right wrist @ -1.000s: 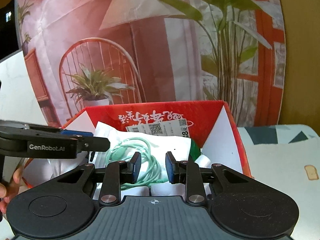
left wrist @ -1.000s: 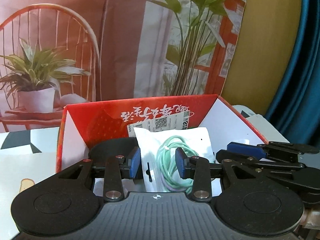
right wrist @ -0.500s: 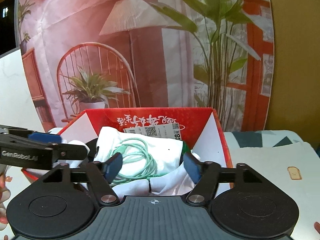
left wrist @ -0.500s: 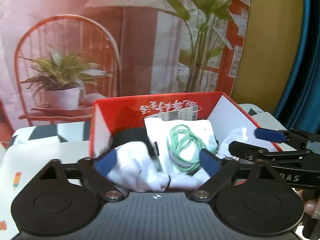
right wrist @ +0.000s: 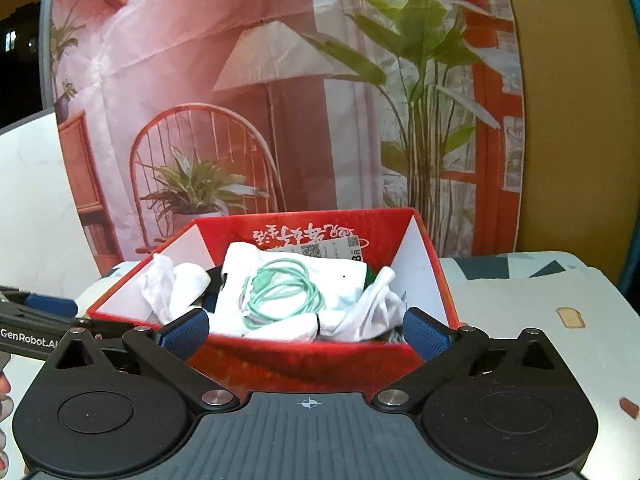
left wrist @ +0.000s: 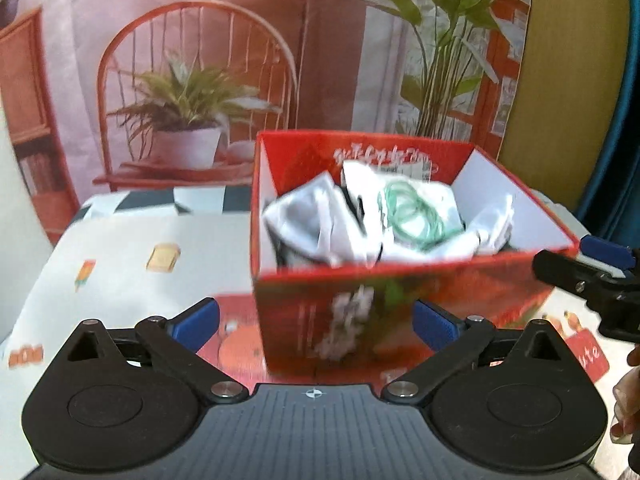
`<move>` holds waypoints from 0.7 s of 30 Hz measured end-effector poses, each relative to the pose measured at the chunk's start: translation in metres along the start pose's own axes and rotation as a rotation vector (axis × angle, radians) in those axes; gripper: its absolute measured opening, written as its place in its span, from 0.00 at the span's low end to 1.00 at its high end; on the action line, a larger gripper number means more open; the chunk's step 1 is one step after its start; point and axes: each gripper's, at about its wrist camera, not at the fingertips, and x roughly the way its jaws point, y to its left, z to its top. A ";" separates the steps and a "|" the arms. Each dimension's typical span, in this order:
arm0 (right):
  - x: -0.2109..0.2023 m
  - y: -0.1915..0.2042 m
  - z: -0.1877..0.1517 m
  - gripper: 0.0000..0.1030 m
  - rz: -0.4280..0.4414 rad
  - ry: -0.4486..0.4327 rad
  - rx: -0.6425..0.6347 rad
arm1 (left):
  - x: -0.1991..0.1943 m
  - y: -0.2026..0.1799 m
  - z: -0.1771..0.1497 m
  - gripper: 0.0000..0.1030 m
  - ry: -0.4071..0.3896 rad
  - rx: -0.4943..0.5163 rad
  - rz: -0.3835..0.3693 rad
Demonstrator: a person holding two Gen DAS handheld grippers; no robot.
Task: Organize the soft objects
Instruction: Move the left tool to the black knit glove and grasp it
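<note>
A red cardboard box [left wrist: 400, 276] [right wrist: 434, 268] stands on the table, holding crumpled white cloth [left wrist: 312, 224] [right wrist: 172, 284] and a white pouch with a coiled green cable [left wrist: 412, 212] [right wrist: 280, 292]. My left gripper [left wrist: 316, 322] is in front of the box's near wall, jaws opening wide, nothing between the pads. My right gripper [right wrist: 305, 336] faces the box from its other side, jaws also opening wide, nothing held. Each gripper's fingers [left wrist: 576, 276] [right wrist: 40, 320] show at the edge of the other's view, beside the box.
The table carries a white cloth with small printed pictures [left wrist: 162, 258] [right wrist: 570, 316]. Behind the box hangs a backdrop picture of a chair and plants [left wrist: 192, 120]. A blue curtain [left wrist: 628, 120] is at the far right. A person's fingers [left wrist: 628, 396] show at the right edge.
Both grippers have opened and drawn back from inside the box to in front of it. The pouch with the green cable, earlier between their pads, now lies in the box.
</note>
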 end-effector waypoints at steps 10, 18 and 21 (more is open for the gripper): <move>-0.017 0.006 -0.063 0.97 0.044 0.072 -0.045 | 0.001 0.002 -0.068 0.98 0.100 -0.082 -0.085; 0.006 0.007 -0.098 0.84 0.076 0.231 0.000 | 0.011 -0.004 -0.092 0.77 0.149 -0.068 -0.123; 0.011 0.006 -0.106 0.82 0.072 0.261 0.005 | 0.014 -0.004 -0.097 0.64 0.149 -0.091 -0.167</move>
